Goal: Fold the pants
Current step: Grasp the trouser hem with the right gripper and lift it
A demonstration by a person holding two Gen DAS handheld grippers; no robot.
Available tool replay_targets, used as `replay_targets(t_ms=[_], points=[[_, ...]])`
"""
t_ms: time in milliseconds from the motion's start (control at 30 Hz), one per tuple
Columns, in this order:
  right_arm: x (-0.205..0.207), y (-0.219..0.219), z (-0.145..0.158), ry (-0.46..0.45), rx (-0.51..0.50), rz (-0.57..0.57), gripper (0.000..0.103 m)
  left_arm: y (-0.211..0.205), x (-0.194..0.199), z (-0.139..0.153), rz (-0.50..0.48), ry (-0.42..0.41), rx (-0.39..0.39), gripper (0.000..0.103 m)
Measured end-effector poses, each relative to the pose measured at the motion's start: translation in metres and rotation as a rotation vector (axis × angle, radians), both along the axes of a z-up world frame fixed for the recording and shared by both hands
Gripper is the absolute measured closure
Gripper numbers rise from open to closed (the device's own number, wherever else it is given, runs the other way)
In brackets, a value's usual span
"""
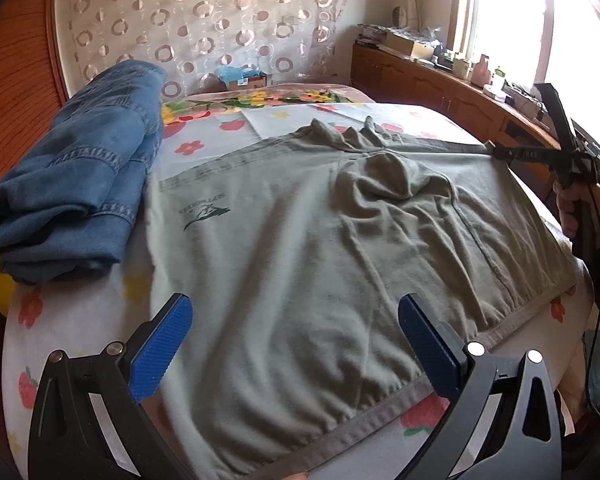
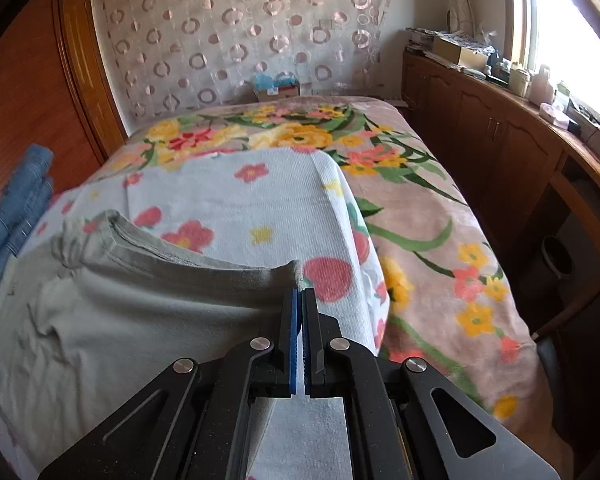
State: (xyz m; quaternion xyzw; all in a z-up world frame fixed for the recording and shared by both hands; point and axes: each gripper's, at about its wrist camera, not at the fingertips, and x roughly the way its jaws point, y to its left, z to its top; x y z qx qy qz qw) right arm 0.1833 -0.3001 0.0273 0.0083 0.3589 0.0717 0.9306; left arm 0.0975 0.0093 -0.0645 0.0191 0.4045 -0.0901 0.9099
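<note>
Grey pants lie flat across the bed. My right tongs pinch the far hem corner, ready to lift; left tongs hang spread wide over the waistband, empty. Folded jeans sit aside.

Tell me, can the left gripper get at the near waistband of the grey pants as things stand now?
Probably yes. The left gripper is open over the grey pants, and the waistband lies bare between its fingers, nothing covering it. The folded jeans sit off to the side.

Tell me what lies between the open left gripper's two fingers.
In the left wrist view, the left gripper has only grey pants fabric between its fingers, nothing else.
</note>
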Motion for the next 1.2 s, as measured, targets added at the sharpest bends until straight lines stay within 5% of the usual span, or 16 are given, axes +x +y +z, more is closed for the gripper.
replay_targets(t_ms=[200, 433, 767, 1200], points=[[-0.031, 0.012, 0.009, -0.019, 0.003, 0.031, 0.097, 0.018, -0.012, -0.001, 0.024, 0.010, -0.034, 0.000], [-0.081, 0.014, 0.005, -0.072, -0.019, 0.073, 0.073, 0.042, -0.036, -0.006, 0.069, 0.024, -0.055, 0.003], [-0.169, 0.001, -0.022, -0.086, 0.012, 0.148, 0.069, 0.056, -0.065, -0.010, 0.079, 0.034, -0.072, 0.030], [-0.238, -0.025, -0.021, -0.029, 0.043, 0.140, 0.063, 0.052, -0.072, -0.011, 0.084, 0.030, -0.056, 0.030]])
